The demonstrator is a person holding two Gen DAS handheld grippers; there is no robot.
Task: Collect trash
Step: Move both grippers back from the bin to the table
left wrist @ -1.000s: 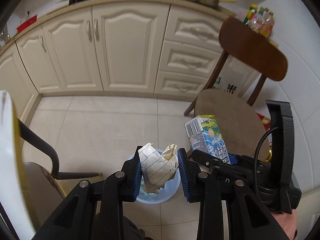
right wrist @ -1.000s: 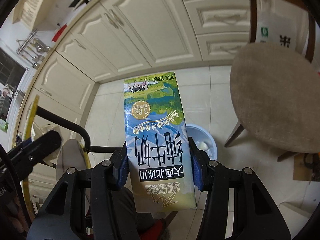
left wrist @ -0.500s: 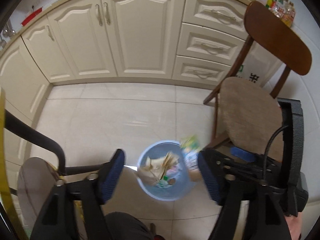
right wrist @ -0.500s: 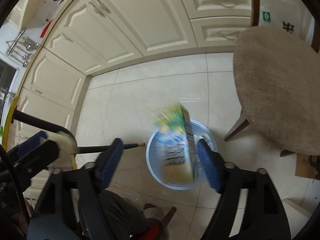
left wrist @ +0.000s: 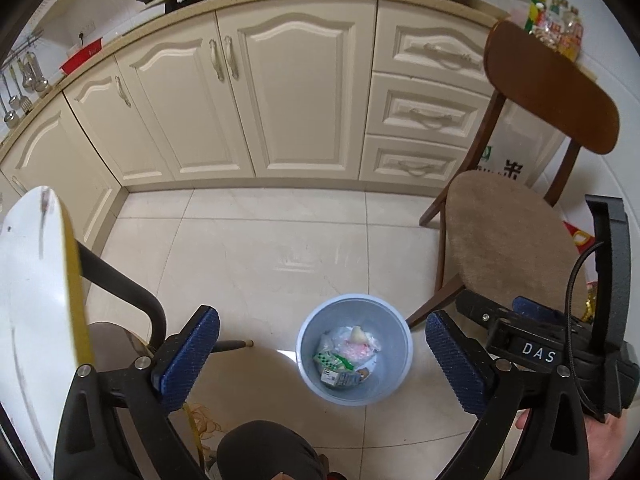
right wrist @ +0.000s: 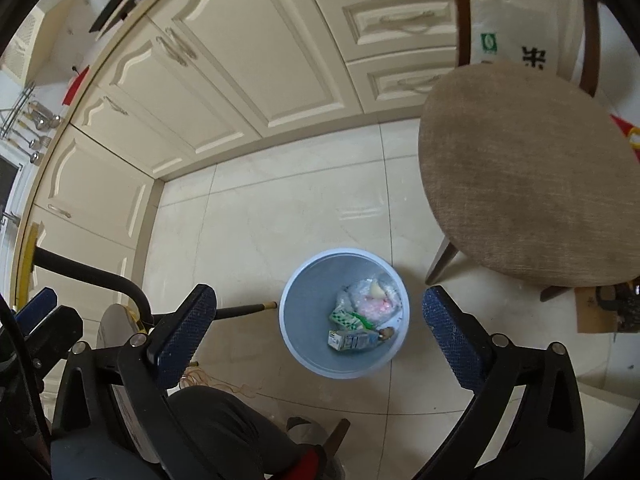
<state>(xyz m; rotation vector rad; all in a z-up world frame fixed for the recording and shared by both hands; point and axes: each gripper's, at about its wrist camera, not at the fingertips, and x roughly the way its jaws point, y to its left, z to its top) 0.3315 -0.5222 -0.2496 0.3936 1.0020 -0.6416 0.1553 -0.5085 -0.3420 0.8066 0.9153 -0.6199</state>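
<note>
A light blue bin (left wrist: pixel 316 320) stands on the tiled floor, also in the right wrist view (right wrist: pixel 304 292). Inside lie the milk carton (left wrist: pixel 340 379) (right wrist: pixel 352 340), a green-and-white wrapper (left wrist: pixel 332 360) (right wrist: pixel 348 317) and crumpled plastic and paper (left wrist: pixel 356 340) (right wrist: pixel 372 300). My left gripper (left wrist: pixel 320 356) is open and empty, high above the bin. My right gripper (right wrist: pixel 318 332) is open and empty too, above the bin. The right gripper's body shows at the right of the left wrist view (left wrist: pixel 540 356).
A brown wooden chair with a padded seat (left wrist: pixel 508 240) (right wrist: pixel 528 168) stands right of the bin. Cream cabinets (left wrist: pixel 280 92) (right wrist: pixel 240 60) run along the back. A white table edge (left wrist: pixel 32 300) and a black chair frame (left wrist: pixel 124 292) are at the left. My knee (left wrist: pixel 268 452) is below.
Both grippers opened. The crumpled paper fell from the left gripper and the milk carton from the right, and both now lie in the bin.
</note>
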